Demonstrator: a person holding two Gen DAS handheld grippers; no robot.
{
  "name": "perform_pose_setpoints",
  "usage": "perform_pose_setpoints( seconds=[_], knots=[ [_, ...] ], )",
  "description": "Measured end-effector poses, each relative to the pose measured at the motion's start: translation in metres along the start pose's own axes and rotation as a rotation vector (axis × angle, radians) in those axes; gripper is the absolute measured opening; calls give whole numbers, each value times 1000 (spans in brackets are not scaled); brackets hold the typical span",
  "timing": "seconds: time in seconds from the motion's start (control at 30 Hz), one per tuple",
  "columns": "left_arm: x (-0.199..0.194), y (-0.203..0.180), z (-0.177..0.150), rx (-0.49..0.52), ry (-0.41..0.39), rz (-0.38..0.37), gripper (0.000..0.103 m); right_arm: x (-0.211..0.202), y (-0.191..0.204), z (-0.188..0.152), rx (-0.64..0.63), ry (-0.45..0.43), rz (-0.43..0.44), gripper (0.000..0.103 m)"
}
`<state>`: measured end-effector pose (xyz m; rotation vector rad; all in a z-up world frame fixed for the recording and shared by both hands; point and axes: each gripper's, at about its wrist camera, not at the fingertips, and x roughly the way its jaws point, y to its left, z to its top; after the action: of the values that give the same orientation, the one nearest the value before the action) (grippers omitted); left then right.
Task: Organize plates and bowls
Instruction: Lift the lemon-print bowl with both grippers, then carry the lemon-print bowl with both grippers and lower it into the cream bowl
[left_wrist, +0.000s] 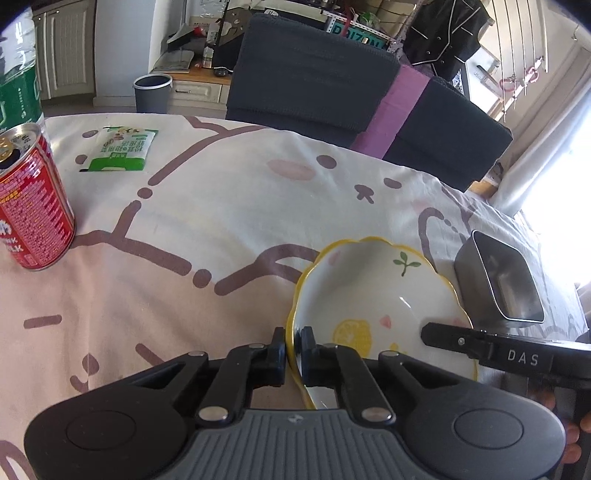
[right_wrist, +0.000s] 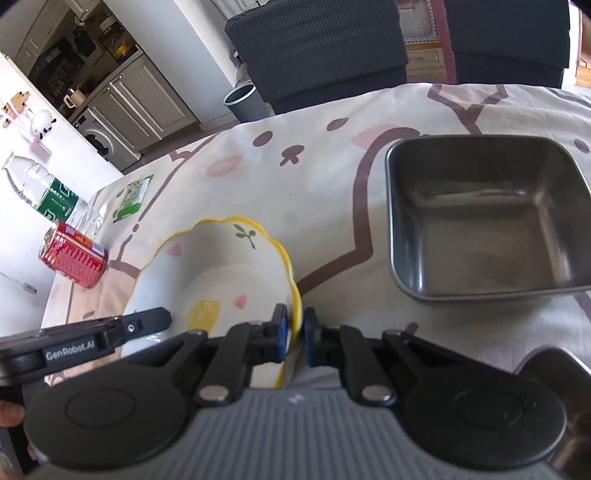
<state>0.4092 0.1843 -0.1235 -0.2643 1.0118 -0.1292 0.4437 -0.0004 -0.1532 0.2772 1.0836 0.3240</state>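
Note:
A white ceramic bowl with a wavy yellow rim and lemon prints sits over the patterned tablecloth. My left gripper is shut on its left rim. My right gripper is shut on its right rim; the bowl shows in the right wrist view too. The right gripper's finger crosses the bowl in the left wrist view. A square metal dish stands empty just right of the bowl, also visible in the left wrist view.
A red drink can and a green-labelled water bottle stand at the table's left. A green snack packet lies at the far left. Dark chairs stand behind the table.

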Motion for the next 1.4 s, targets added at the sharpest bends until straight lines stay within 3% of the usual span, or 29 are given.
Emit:
perform_pose_setpoints(
  seconds=[0.27, 0.63, 1.17, 1.4],
  knots=[
    [-22, -8, -3, -49, -44, 6, 8, -17, 7, -3, -15, 0, -10, 10],
    [-84, -61, -16, -21, -120, 5, 8, -93, 2, -13, -18, -61, 5, 10],
    [-167, -136, -77, 29, -199, -53, 7, -217, -17, -73, -40, -161, -8, 9],
    [-183, -167, -108, 55, -218, -85, 7, -256, -38, -109, -14, -185, -10, 9]
  ],
)
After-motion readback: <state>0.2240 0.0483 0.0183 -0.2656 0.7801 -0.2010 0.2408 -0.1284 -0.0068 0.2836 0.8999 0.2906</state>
